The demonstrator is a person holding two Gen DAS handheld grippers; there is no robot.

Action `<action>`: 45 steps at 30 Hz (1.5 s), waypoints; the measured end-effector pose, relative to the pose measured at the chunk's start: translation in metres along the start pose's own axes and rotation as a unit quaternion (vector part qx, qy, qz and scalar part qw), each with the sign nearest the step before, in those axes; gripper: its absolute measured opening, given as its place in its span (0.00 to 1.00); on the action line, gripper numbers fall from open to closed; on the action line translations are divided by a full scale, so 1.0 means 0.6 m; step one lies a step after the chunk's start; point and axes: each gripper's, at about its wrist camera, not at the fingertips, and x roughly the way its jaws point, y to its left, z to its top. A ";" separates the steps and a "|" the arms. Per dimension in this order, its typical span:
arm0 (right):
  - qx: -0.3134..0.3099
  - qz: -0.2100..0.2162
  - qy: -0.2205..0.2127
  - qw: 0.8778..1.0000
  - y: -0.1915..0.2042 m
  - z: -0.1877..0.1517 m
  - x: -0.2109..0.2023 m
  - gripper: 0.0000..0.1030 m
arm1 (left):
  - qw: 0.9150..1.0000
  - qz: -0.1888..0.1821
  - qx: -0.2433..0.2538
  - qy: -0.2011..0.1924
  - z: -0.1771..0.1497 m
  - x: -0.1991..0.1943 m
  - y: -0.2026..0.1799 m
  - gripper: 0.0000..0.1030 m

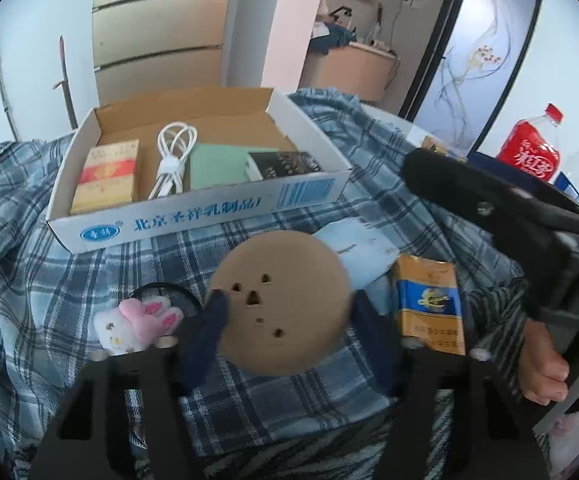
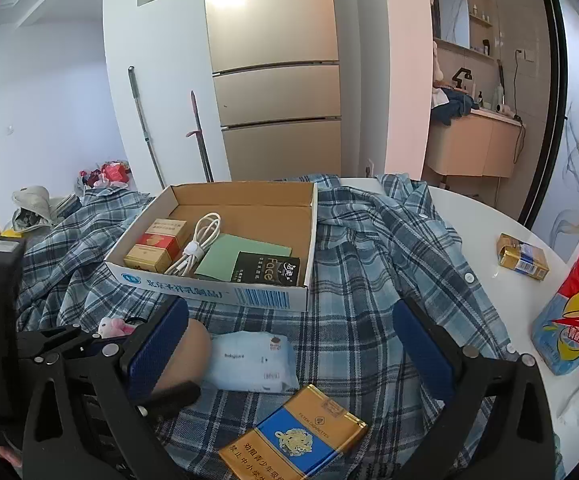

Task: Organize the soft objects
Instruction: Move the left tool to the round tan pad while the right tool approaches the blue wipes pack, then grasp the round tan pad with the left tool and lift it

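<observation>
My left gripper point(image 1: 285, 308) is shut on a round tan soft disc point(image 1: 281, 300) with small holes, held above the plaid cloth point(image 1: 49, 264). The disc also shows in the right wrist view point(image 2: 187, 356), between the left gripper's pads. A pink and white plush bunny point(image 1: 137, 324) lies left of it, also in the right wrist view point(image 2: 111, 326). A light blue tissue pack point(image 2: 251, 360) lies behind the disc. My right gripper point(image 2: 289, 344) is open and empty above the cloth, in front of an open cardboard box point(image 2: 217, 294).
The box point(image 1: 193, 220) holds a red-gold pack, a white cable point(image 1: 171, 160), a green card and a black pack. An orange-blue cigarette pack point(image 2: 293, 440) lies near. A red drink bottle point(image 2: 573, 300) and a small gold pack point(image 2: 523, 262) stand on the white table at right.
</observation>
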 end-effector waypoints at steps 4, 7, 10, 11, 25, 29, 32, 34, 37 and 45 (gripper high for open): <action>0.003 0.001 0.002 1.000 -0.001 0.000 0.001 0.99 | 1.000 0.012 0.017 0.011 -0.002 0.004 -0.011 0.61; 0.004 0.003 0.002 1.000 -0.002 0.001 0.001 0.99 | 1.000 0.021 0.011 0.007 0.000 0.005 -0.009 0.96; 0.001 0.003 0.004 1.000 -0.001 0.000 0.002 0.99 | 1.000 0.019 -0.015 0.011 0.002 0.008 0.009 0.96; 0.001 0.003 0.005 1.000 -0.001 0.000 0.003 0.99 | 0.999 0.012 -0.022 0.021 0.004 0.014 0.014 0.96; 0.016 0.023 0.014 0.999 -0.006 0.000 0.008 0.99 | 0.991 -0.051 -0.032 0.124 0.046 0.064 0.047 0.96; 0.013 0.022 0.011 1.000 -0.004 0.001 0.006 0.99 | 0.993 -0.051 -0.025 0.106 0.043 0.054 0.046 0.84; 0.015 0.021 0.011 1.000 -0.005 0.001 0.006 0.99 | 0.993 -0.050 -0.019 0.102 0.039 0.041 0.048 0.81; 0.017 0.020 0.011 1.000 -0.005 0.001 0.006 0.99 | 0.995 -0.040 -0.012 0.095 0.038 0.036 0.044 0.80; 0.017 0.020 0.006 1.000 -0.008 0.001 0.003 0.99 | 0.997 -0.019 -0.002 0.070 0.040 0.011 0.037 0.80; 0.006 0.022 -0.004 1.000 -0.001 0.001 -0.002 0.99 | 0.979 0.141 0.057 -0.139 0.025 -0.130 0.012 0.80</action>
